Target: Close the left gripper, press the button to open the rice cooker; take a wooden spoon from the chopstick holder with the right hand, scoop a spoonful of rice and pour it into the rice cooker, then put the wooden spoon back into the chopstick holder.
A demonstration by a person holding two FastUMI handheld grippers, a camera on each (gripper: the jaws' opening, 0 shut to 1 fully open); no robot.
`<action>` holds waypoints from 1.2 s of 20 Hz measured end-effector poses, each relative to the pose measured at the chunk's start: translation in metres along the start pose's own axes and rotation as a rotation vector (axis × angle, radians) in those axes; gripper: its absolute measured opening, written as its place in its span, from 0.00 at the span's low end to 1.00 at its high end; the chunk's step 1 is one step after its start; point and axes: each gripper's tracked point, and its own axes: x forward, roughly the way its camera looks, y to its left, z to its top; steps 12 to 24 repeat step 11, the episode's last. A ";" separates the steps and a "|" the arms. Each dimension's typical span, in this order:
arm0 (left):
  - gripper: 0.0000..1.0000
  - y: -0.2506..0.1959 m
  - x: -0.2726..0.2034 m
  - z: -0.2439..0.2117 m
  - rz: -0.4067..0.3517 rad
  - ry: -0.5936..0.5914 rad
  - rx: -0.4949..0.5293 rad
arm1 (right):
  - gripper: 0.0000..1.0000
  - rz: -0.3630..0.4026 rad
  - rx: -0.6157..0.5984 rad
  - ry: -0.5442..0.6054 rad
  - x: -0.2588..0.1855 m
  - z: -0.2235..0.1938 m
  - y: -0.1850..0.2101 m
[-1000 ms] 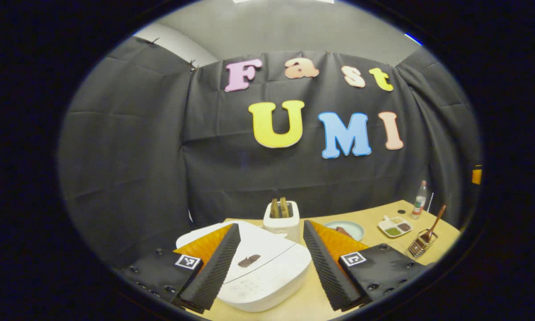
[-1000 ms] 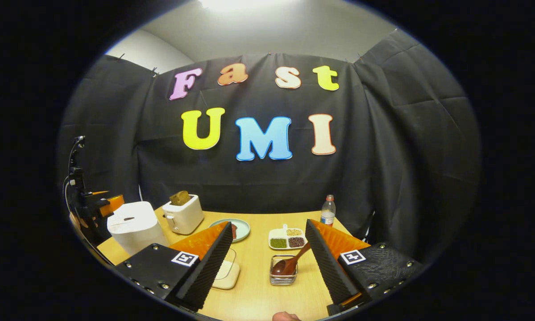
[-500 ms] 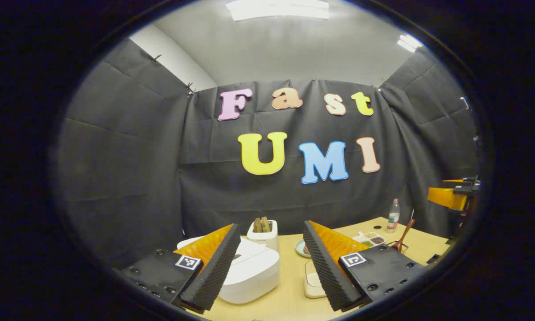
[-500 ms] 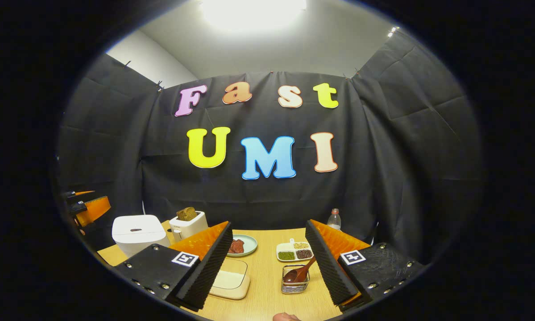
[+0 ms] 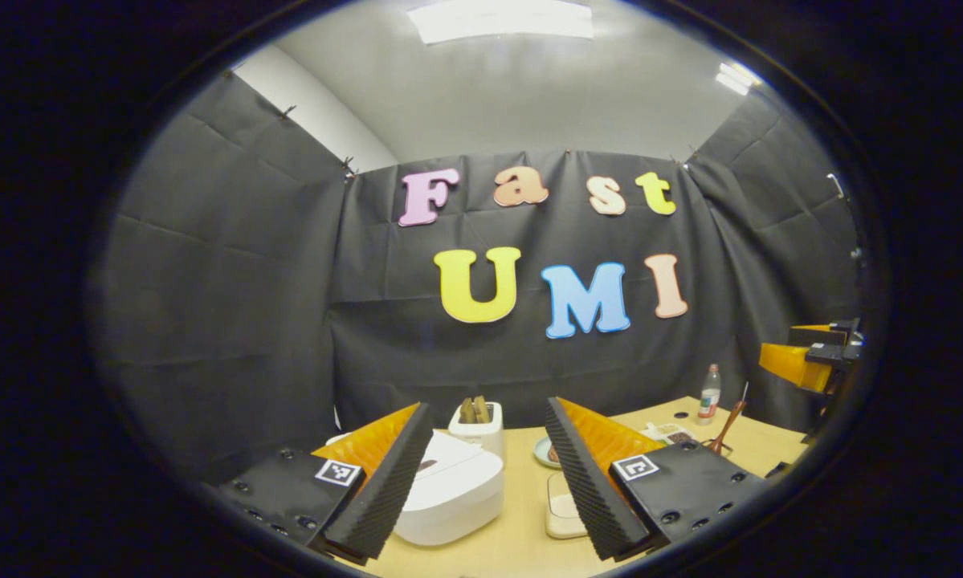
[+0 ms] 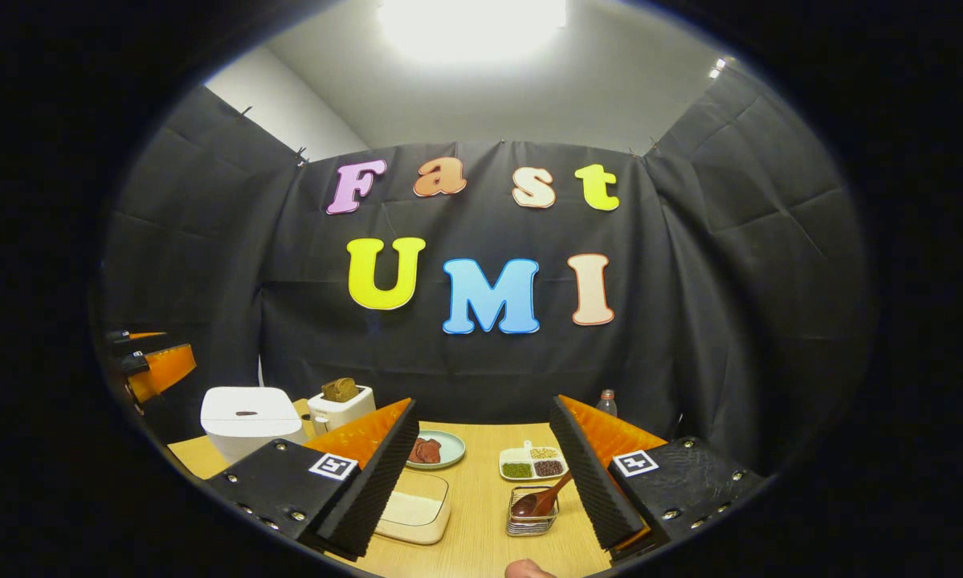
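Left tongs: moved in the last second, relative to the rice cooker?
Yes. The left tongs have pulled back and up from the rice cooker: it filled the gap between the fingers a second ago and now sits smaller, with more table visible.

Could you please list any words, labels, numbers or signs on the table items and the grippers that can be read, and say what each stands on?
None can be read.
Bottle: its label is too small to read.
Rice cooker: no marking can be made out.
Left gripper and right gripper: square black-and-white coded markers, which are patterns, not words.
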 end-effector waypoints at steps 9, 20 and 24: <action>1.00 0.004 0.002 -0.001 0.011 0.013 -0.011 | 1.00 0.010 -0.021 -0.022 0.001 0.008 0.003; 0.98 0.006 0.003 0.003 0.014 -0.001 -0.005 | 1.00 0.010 -0.027 -0.028 0.002 0.008 0.005; 0.98 0.006 0.003 0.003 0.014 -0.001 -0.005 | 1.00 0.010 -0.027 -0.028 0.002 0.008 0.005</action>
